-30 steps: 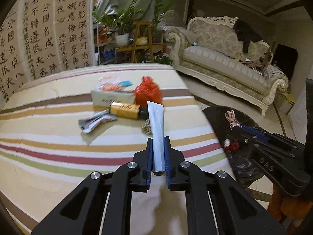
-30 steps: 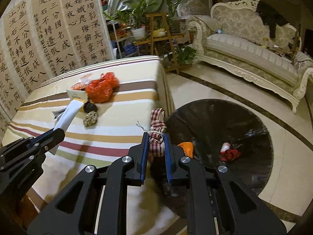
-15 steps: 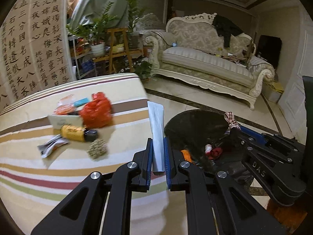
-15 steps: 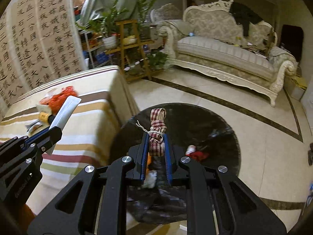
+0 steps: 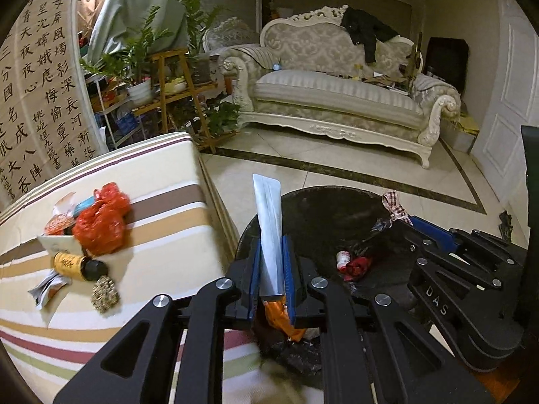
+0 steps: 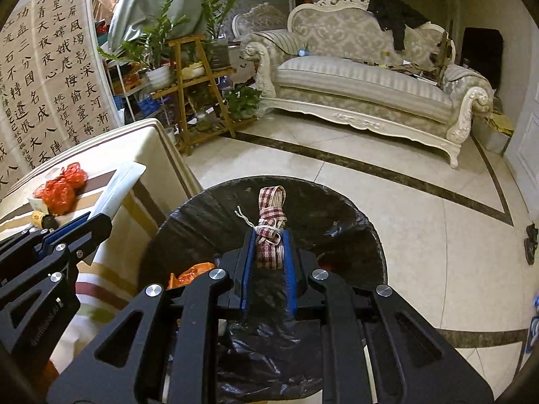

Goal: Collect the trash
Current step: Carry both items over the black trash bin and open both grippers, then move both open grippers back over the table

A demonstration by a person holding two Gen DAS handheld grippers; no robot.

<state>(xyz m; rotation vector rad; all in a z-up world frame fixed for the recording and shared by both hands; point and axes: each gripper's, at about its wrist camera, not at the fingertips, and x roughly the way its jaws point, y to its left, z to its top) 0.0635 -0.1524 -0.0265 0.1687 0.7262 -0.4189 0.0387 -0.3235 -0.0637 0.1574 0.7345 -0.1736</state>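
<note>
While both tools carry a piece of trash, you have the release into the bin [image 6: 337, 202] in hand, so get each load over the black liner before letting go. Your left tool [image 5: 271, 269] is clamped on the flat silver tube [image 5: 267, 222], which stands up out of the jaws and leans out past the table's right edge [image 5: 215, 208], its lower end above the bin's near left rim. Your right tool [image 6: 267, 256] is pinched on the checked cloth bundle [image 6: 271, 225], which sits over the middle of the bin.

Release the cloth first; it looks soft and should fall straight. The tube is long and stiff, so I judge it may tip and catch the rim: bring it further over the opening and point it down before you part the jaws. Keep the two tools clear of each other. On the table near its right edge, the red bag [image 5: 99, 222], bottle [image 5: 79, 264] and wrappers [image 5: 47, 286] remain.
</note>
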